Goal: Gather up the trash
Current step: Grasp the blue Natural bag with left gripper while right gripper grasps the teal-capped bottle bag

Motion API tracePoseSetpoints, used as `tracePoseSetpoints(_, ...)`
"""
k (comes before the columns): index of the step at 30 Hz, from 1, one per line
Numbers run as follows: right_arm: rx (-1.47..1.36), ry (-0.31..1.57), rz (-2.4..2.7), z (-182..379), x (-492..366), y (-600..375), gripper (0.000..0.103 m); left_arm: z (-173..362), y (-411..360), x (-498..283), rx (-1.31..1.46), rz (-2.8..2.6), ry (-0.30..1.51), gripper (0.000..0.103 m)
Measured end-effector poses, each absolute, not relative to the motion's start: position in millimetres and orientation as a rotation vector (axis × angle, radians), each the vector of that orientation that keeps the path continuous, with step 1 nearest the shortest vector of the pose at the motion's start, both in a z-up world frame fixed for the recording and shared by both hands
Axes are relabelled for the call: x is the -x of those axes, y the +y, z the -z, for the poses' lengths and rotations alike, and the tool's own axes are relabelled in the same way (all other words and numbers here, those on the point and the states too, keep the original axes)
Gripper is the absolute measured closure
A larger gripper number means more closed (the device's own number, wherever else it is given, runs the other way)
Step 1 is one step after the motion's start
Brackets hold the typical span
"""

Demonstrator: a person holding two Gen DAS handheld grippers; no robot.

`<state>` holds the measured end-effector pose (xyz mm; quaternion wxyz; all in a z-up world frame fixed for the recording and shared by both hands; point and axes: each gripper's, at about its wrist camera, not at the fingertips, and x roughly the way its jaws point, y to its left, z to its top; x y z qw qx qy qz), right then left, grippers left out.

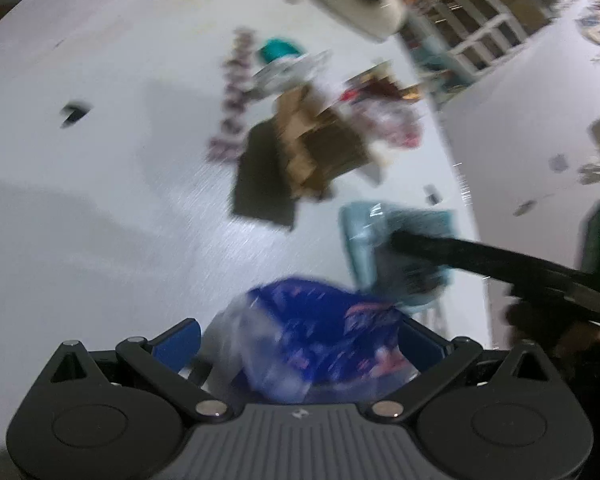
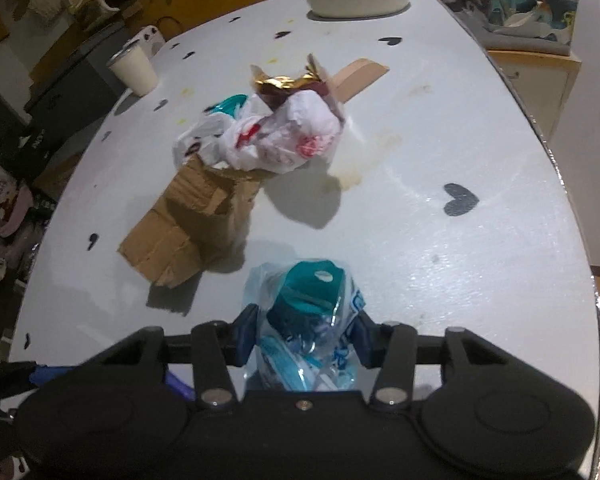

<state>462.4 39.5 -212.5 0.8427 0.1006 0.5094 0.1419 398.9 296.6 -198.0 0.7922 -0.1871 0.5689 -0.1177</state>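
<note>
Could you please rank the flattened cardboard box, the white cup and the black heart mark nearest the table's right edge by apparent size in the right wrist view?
1. flattened cardboard box
2. white cup, though farther away
3. black heart mark

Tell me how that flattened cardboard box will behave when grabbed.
The cardboard looks creased and torn, so it will probably bend at its folds rather than stay stiff. It seems light. The crumpled plastic bag resting on its far end would likely slide off.

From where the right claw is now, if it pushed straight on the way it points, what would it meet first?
The right claw already grips a teal-and-clear plastic wrapper. Beyond that, probably bare white table, since it points steeply down. The flattened cardboard box lies left of that line; depth is uncertain.
</note>
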Motion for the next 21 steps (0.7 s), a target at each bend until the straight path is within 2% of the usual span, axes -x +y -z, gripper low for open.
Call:
tracePoseSetpoints(4,-0.147,1.042,-0.332,200,-450,37,0.058,209,301,-390,0.508,0.164,1.324,0.0)
tracePoseSetpoints(8,-0.143,1.044,-0.332,193,-438,26,0.059,221,303,-377,0.728,0.174,1.361,0.0)
tracePoseSetpoints(17,-0.159,1.081,-0.365,193,-422,27,0.059,238,291,-395,0.966,0.129,1.22,0.001)
tracePoseSetpoints(19,-0.154,1.077,-0.372,191,-421,30,0.059,237,292,-403,0.984,0.111,1.186,0.004)
tracePoseSetpoints(21,-0.146,1.077,-0.376,192,-421,33,0.059,236,293,-406,0.998,0.111,1.17,0.015)
